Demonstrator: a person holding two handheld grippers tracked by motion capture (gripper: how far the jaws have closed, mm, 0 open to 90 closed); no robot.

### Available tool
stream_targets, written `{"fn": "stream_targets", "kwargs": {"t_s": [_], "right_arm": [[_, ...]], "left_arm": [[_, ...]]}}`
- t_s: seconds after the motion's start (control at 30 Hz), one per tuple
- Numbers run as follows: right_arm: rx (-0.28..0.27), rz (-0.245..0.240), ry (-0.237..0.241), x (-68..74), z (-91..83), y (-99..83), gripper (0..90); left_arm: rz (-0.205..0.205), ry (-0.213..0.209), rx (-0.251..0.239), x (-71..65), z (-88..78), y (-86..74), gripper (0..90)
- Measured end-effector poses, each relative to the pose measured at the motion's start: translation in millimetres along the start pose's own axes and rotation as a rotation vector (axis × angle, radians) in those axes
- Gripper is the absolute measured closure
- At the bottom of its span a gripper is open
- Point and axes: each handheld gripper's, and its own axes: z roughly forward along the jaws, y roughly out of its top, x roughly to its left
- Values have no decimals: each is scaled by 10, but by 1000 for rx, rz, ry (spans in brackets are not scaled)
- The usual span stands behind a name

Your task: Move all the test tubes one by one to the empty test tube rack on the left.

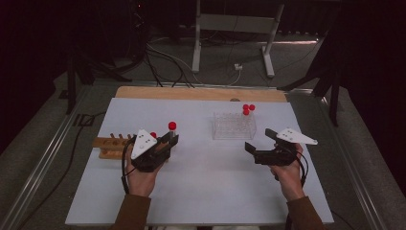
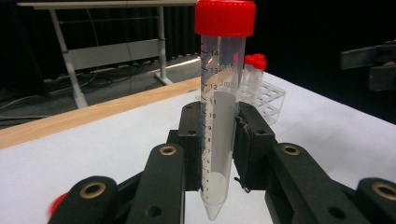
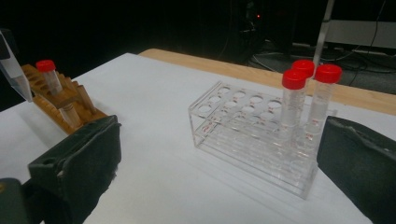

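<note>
A person's two hands work over a white table (image 1: 201,191), each holding a black two-jaw gripper. At left centre of the high view, the left gripper (image 1: 171,139) is clenched on a red-capped tube (image 1: 172,128), which stands upright between its jaws. The left gripper view puts that tube (image 2: 220,116) at the middle of the frame, cap at the top edge, pointed tip near the bottom edge and clear of the table, with the pads pressing its lower half from both sides. Just left of this gripper in the high view lies a wooden rack (image 1: 111,146), with another red cap (image 1: 153,135) showing beside the gripper's grey plate. At right centre of the high view, the right gripper (image 1: 261,142) hovers with its jaws spread and nothing between them. The right gripper view shows its two pads wide apart at the lower corners. Between them, farther off, stands a clear rack (image 3: 252,135) with three red-capped tubes (image 3: 293,100) at its right end. The wooden rack (image 3: 60,100) sits at the upper left of that view, holding one capped tube (image 3: 49,74)
</note>
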Motion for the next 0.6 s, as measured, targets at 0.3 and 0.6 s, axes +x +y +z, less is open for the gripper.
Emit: {"fn": "stream_targets", "kwargs": {"t_s": [0.3, 0.6], "right_arm": [[-13, 10, 5, -17, -38, -12, 0], [-5, 14, 10, -15, -26, -35, 0]], "left_arm": [[-22, 49, -17, 208, -183, -43, 755], [-8, 165, -39, 406, -272, -192, 754]]}}
